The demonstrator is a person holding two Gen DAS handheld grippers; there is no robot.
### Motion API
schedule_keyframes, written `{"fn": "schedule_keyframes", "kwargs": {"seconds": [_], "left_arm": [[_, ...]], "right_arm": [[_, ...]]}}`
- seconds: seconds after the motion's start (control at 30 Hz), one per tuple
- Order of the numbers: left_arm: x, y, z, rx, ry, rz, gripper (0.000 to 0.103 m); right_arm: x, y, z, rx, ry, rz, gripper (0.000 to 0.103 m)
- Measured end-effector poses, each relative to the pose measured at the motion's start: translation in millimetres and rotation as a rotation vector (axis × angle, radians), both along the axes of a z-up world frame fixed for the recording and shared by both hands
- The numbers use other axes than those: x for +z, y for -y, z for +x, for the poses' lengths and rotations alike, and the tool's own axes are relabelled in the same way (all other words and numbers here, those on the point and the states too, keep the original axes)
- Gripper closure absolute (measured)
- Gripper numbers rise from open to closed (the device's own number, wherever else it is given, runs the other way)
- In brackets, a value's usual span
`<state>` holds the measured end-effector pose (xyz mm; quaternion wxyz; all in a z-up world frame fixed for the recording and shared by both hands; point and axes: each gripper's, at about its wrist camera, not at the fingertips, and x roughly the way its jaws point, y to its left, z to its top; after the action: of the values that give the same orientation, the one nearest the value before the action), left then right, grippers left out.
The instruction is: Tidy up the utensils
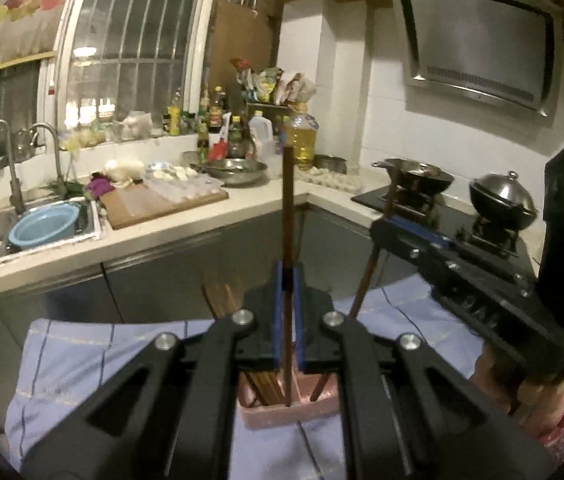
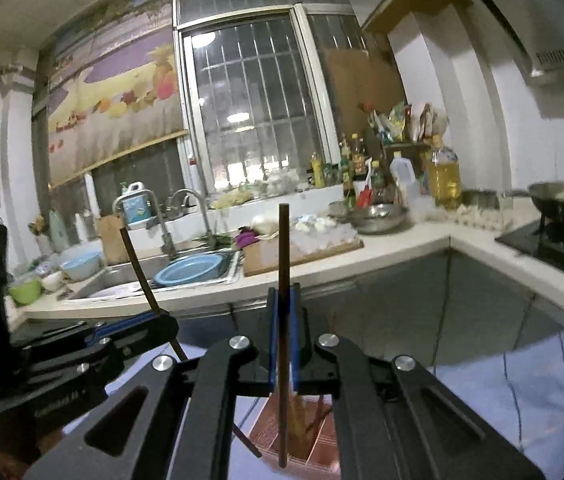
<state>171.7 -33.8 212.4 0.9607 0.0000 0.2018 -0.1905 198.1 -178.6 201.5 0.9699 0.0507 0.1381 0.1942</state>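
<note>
Left tool (image 1: 288,280) tight around slim brown chopstick (image 1: 287,200)

Right tongs (image 2: 283,304) clamp an upright chopstick (image 2: 283,248) above the pink holder (image 2: 314,436); left tongs (image 2: 157,318) grip another chopstick (image 2: 137,268), tilted.

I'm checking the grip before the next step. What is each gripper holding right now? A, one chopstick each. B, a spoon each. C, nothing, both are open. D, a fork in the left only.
A: the left gripper and the right gripper are each shut on one chopstick, above the pink holder.
</note>
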Motion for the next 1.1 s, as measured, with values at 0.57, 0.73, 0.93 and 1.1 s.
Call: {"fn": "schedule_keyframes", "kwargs": {"seconds": [0.57, 0.73, 0.93, 1.1], "left_arm": [[-83.3, -8.9, 57.2, 0.101, -0.209, 0.021, 0.086], [-45.4, -19.7, 8.2, 0.102, -0.086, -0.005, 0.073], [-47.6, -34.5, -76.7, 0.105, 0.013, -0.057, 0.050], [-87.4, -28.4, -132.0, 0.161, -0.001, 0.018, 0.043]], "right_arm": [[-76.9, -0.6, 38.0, -0.001, -0.241, 0.058, 0.065], [-50.8, 19.6, -15.8, -0.013, -0.172, 0.142, 0.062], [-87.3, 50.7, -110.4, -0.058, -0.194, 0.295, 0.045], [-135.5, 68.0, -167.6, -0.128, -0.286, 0.346, 0.043]]}}
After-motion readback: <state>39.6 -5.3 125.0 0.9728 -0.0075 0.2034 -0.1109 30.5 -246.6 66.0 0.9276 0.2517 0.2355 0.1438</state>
